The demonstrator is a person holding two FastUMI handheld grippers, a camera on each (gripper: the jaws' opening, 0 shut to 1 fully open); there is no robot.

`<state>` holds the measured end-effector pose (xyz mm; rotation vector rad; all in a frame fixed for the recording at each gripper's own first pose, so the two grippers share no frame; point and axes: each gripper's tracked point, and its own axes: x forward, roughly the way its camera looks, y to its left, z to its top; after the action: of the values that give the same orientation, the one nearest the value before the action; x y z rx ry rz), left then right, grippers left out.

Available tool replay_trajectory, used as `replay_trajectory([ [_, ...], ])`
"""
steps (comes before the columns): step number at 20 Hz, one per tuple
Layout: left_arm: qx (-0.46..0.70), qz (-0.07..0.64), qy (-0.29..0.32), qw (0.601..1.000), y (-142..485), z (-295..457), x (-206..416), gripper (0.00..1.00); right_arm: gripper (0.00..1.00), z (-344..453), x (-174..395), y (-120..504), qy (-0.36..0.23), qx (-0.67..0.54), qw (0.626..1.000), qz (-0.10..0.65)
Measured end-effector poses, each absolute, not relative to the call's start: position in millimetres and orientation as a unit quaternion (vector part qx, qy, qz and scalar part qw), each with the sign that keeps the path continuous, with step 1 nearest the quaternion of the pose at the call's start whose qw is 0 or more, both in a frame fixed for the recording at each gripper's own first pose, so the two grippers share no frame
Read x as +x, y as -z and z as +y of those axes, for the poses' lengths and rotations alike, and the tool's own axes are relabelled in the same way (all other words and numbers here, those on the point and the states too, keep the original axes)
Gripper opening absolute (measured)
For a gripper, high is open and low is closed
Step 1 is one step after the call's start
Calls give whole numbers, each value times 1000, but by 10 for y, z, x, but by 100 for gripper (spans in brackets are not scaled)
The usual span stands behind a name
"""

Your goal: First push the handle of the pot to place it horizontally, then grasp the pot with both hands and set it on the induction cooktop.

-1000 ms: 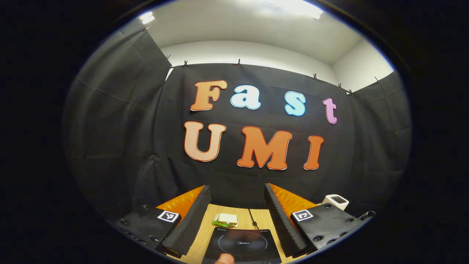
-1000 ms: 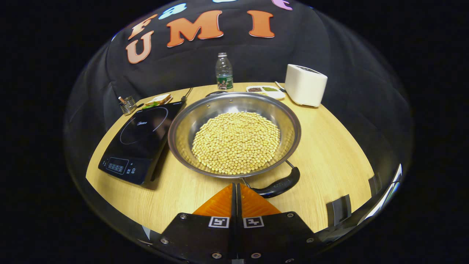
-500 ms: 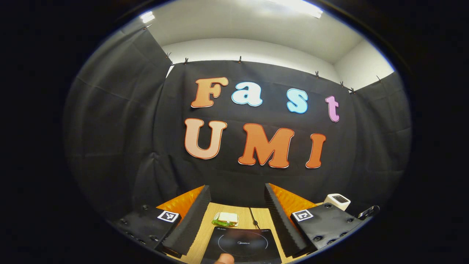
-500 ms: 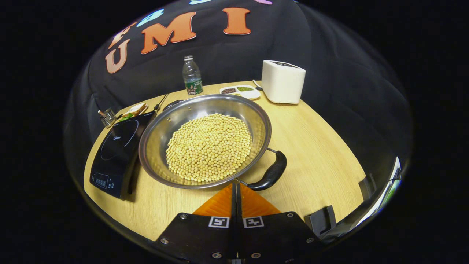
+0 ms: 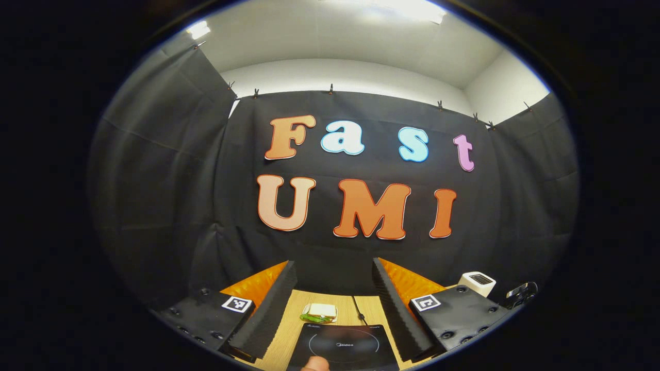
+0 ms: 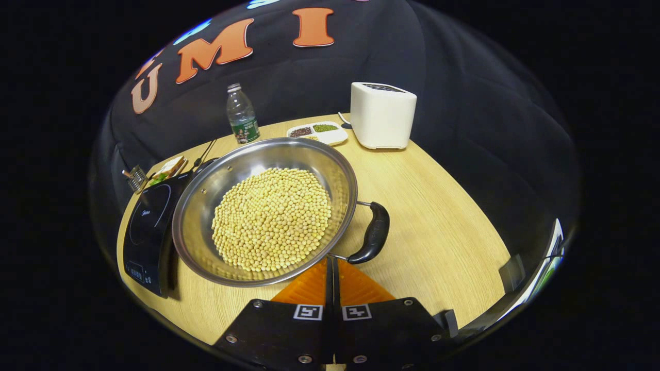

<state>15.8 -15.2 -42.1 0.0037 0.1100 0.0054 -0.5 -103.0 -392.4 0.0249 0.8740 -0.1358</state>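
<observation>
In the right gripper view a wide steel pot [image 6: 206,206] heaped with yellow beans rests on the wooden table [image 6: 438,221]. Its black loop handle [image 6: 372,234] sticks out at the pot's right side. My right gripper [image 6: 331,260] is shut with nothing held, its tips against the pot's near rim where the handle's lower wire joins. The black induction cooktop [image 6: 147,216] lies just left of the pot. In the left gripper view my left gripper [image 5: 334,273] stands open, held high above the cooktop [image 5: 343,346], with nothing between its fingers.
Along the table's back stand a white toaster [image 6: 382,114], a divided dish of grains [image 6: 317,133] and a water bottle [image 6: 241,114]. A sandwich [image 6: 167,167] and a small wire rack [image 6: 135,176] lie behind the cooktop. A power cord [image 5: 357,309] runs back from the cooktop.
The pot has turned: its handle swung from the near side round to the right side, with my shut right gripper at the rim. The left gripper has barely moved.
</observation>
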Motion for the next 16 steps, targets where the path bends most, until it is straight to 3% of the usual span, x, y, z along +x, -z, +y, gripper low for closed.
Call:
replay_trajectory([
  [16,7,47,-7,999,346,-116,108,96,0,-1551,757,4169,122,48,896,425],
])
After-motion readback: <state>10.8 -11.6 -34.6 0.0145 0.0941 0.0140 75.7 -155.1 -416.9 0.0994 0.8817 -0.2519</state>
